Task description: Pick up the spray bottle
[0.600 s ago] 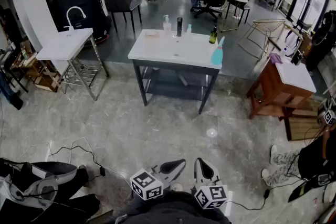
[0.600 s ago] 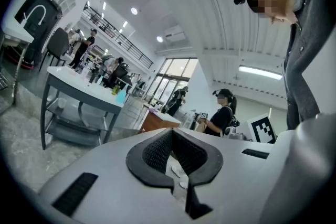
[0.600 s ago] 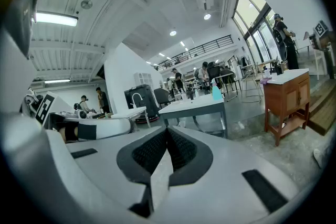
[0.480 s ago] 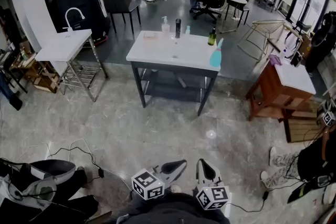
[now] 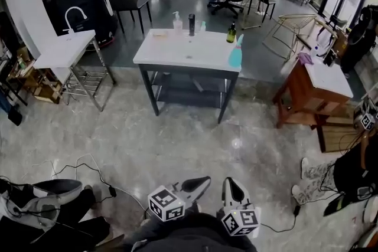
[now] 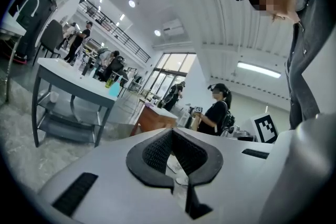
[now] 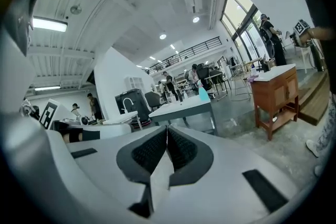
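Spray bottle (image 5: 235, 51), pale blue, stands upright near the right edge of the white table (image 5: 159, 54), well apart from both grippers. Behind it on the same top stand a green bottle (image 5: 231, 34), a dark cylinder (image 5: 191, 24) and a pump bottle (image 5: 177, 22). A wooden cabinet (image 5: 304, 97) sits to the table's right, and a smaller white stand (image 5: 62, 51) with a faucet to its left. At the head view's bottom edge, the left gripper (image 5: 199, 183) and right gripper (image 5: 231, 187) point toward the table side by side, each with its 2 jaws pressed together on nothing.
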`<state>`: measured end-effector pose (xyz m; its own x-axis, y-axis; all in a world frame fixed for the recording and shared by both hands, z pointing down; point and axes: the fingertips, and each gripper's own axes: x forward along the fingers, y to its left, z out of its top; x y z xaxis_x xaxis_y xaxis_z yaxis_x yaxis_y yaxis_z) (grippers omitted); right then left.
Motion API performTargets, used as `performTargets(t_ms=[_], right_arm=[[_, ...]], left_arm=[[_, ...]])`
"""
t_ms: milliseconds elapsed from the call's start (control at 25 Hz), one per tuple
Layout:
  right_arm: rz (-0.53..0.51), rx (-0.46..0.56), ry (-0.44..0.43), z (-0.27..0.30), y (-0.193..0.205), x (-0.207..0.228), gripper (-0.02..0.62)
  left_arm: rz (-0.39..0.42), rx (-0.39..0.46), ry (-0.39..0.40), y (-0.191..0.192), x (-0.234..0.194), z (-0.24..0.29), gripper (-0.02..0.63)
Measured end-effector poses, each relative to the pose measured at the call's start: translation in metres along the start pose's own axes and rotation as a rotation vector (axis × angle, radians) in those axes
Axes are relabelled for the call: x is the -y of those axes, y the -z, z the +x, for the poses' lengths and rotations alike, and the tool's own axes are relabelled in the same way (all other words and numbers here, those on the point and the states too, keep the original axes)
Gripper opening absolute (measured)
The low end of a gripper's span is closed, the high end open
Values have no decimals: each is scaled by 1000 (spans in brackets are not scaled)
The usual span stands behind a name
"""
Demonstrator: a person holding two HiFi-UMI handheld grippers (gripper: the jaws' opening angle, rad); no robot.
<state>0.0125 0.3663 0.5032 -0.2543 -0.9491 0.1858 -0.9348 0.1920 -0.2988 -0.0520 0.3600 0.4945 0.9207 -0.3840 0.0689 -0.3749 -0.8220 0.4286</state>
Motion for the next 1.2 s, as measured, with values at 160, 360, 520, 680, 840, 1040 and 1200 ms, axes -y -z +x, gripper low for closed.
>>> performTargets(t_ms=[160,360,520,680,840,1040,1200], right_arm=[[-2,-2,4,-10,6,-3,11],[-9,5,23,-16,10,-3,11],[-39,-8,0,-17,13,-8,12],[-66,9,-39,-9,6,-10,12],[-51,25,-52,0,-1,-7,12],[-27,19,-79,15,0,-6,12],[-18,0,-83,31,-3,3,12]], left_arm=[[-16,0,18,5,7,-4,8],[-3,0,15,10,11,-6,8],[-23,-11,24,13,16,-5,8],[-16,-22,15,13,11,3,8],[-3,-19,8,5,2,13,8],[43,-31,-3,-4,-11,24,8],[15,-33,-4,-13,-27,37,8]])
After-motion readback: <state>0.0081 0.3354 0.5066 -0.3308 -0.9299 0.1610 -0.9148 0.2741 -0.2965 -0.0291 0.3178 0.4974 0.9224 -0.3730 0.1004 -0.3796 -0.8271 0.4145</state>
